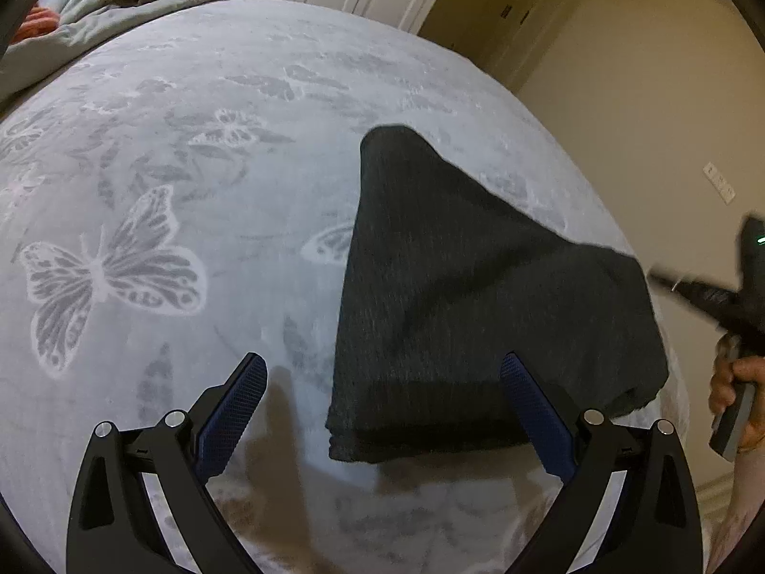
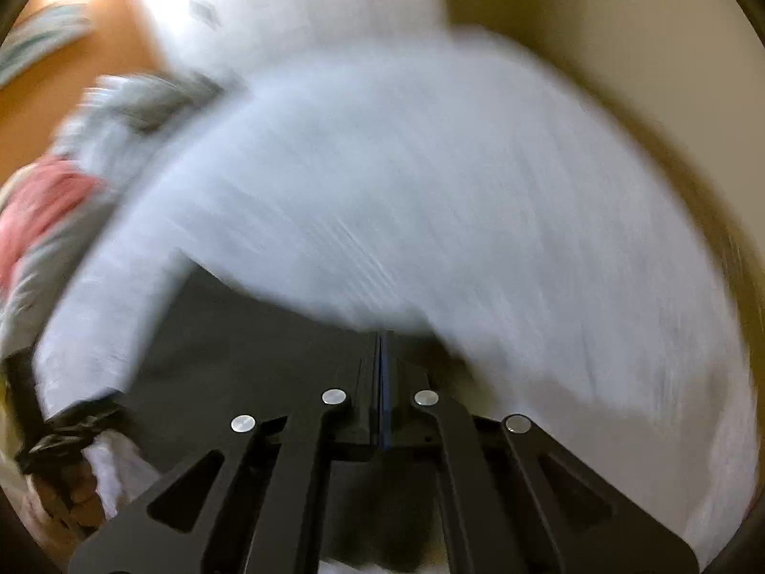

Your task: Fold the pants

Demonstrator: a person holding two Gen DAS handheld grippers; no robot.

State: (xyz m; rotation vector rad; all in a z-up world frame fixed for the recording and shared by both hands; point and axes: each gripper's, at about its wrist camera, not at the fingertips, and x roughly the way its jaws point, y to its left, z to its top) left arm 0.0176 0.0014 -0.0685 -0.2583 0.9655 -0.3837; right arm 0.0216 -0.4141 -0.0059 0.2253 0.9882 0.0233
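Left gripper (image 1: 382,387) jaws open, empty; right gripper (image 2: 385,349) jaws closed, seemingly empty. Risk: snagging folded pants (image 1: 468,296) undoes fold.

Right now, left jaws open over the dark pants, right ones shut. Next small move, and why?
Probably ease the left gripper down and forward onto the near edge of the folded dark knit pants. Its jaws stand wide open, holding nothing, with that edge lying between them on the pale butterfly-print bedspread. The right gripper is shut; its view is too blurred to tell whether it holds fabric.
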